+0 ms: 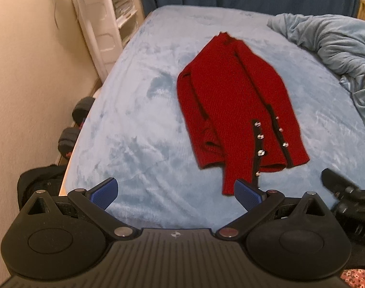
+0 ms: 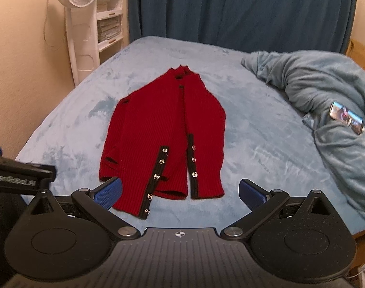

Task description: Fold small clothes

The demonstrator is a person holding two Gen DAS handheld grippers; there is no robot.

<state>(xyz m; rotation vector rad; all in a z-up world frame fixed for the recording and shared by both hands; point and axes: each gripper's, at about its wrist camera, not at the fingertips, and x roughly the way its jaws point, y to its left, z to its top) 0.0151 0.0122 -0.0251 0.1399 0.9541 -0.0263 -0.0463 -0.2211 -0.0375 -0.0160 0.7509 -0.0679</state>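
A small red knit cardigan (image 1: pixel 232 105) with black button bands and silver buttons lies flat on the light blue bed (image 1: pixel 134 124), both sleeves folded in over the body. It also shows in the right wrist view (image 2: pixel 168 132). My left gripper (image 1: pixel 176 193) is open and empty, above the bed just short of the cardigan's near hem. My right gripper (image 2: pixel 181 192) is open and empty, its left pad (image 2: pixel 109 193) over the hem's near left corner. Part of the right gripper (image 1: pixel 345 196) shows at the left wrist view's right edge.
A crumpled blue blanket (image 2: pixel 326 110) lies on the bed's right side with a shiny device (image 2: pixel 347 117) on it. A white fan (image 2: pixel 79 24) and shelves stand at the left by the wall. Dark blue curtains (image 2: pixel 230 7) hang behind. Dark slippers (image 1: pixel 74 124) lie beside the bed.
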